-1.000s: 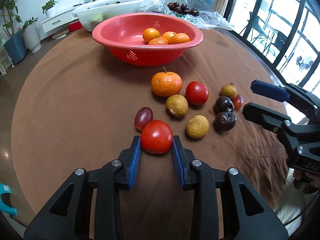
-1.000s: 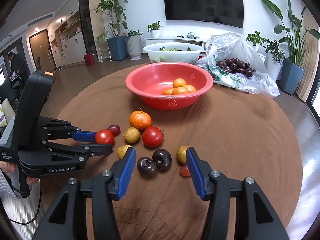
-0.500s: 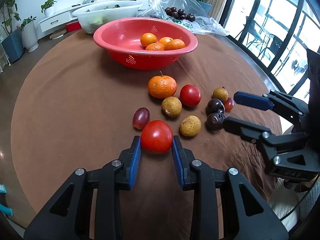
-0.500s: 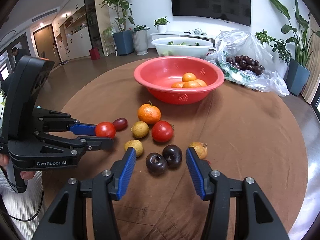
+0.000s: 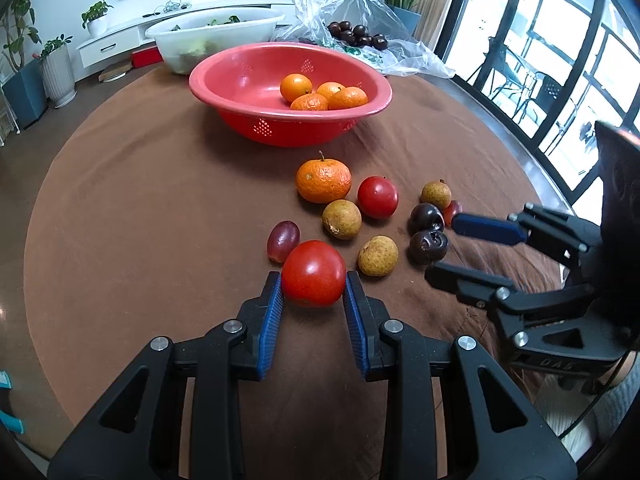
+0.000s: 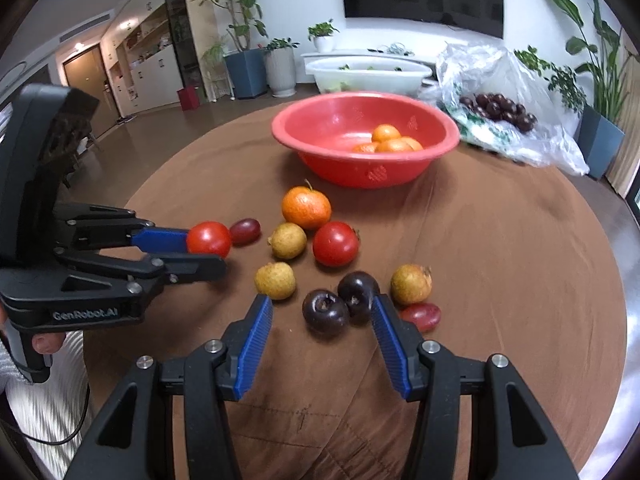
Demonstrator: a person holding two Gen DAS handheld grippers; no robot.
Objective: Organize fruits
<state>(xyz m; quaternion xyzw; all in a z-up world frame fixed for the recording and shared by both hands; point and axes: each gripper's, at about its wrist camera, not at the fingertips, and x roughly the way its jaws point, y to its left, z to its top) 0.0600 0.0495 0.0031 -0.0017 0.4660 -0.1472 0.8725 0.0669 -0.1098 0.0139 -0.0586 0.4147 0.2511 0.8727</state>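
Black gripper (image 5: 313,304), blue ribbed pads (image 5: 271,308)

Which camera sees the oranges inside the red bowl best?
The left wrist view: it looks down into the red bowl, showing four oranges clearly. The right wrist view sees them lower, partly hidden behind the bowl's rim and blurrier.

On the table's brown cloth: two tomatoes (image 5: 313,273), one orange (image 5: 323,181), three yellowish fruits (image 5: 377,256), two dark plums (image 5: 427,244), two red grapes (image 5: 283,238). Four oranges (image 5: 328,95) lie in the red bowl (image 5: 240,92).

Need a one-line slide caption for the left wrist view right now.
Left gripper shut on a tomato, loose fruit and a red bowl of oranges beyond.
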